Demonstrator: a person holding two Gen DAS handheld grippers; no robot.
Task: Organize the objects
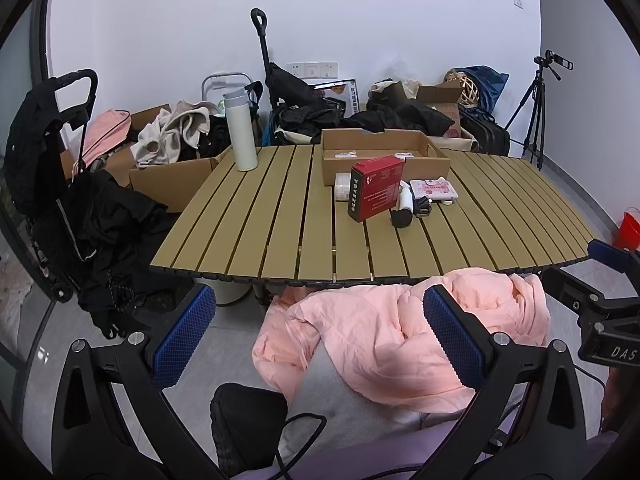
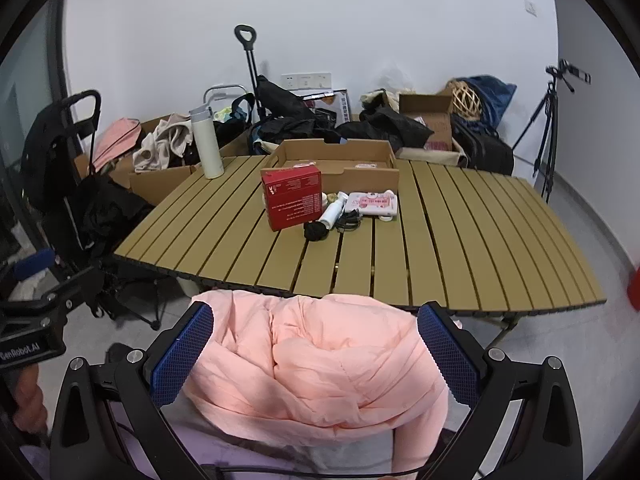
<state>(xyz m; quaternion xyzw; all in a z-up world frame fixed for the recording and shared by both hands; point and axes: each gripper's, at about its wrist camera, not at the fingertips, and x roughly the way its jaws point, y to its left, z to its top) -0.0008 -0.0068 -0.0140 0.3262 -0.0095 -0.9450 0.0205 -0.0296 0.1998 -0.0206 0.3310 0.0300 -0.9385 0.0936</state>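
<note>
A pink puffy jacket (image 1: 400, 332) (image 2: 320, 368) lies bunched on a person's lap, just in front of the slatted table (image 1: 280, 232) (image 2: 460, 240). My left gripper (image 1: 320, 334) is open and hovers over the jacket's left part. My right gripper (image 2: 316, 356) is open too, its blue pads either side of the jacket. On the table stand a red box (image 1: 376, 192) (image 2: 294, 198), a small white bottle (image 1: 406, 200) (image 2: 334, 210), a pink pouch (image 1: 434, 190) (image 2: 374, 204) and a black round item (image 1: 401, 218) (image 2: 316, 230). Behind them sits a shallow cardboard tray (image 1: 380, 152) (image 2: 336, 160).
A white thermos (image 1: 240, 132) (image 2: 206, 142) stands at the table's far left. Cardboard boxes with clothes (image 1: 172, 136), a black folding cart (image 1: 60, 152) and dark bags crowd the floor behind and to the left. A tripod (image 1: 532, 120) and a red bucket (image 1: 626, 228) stand to the right.
</note>
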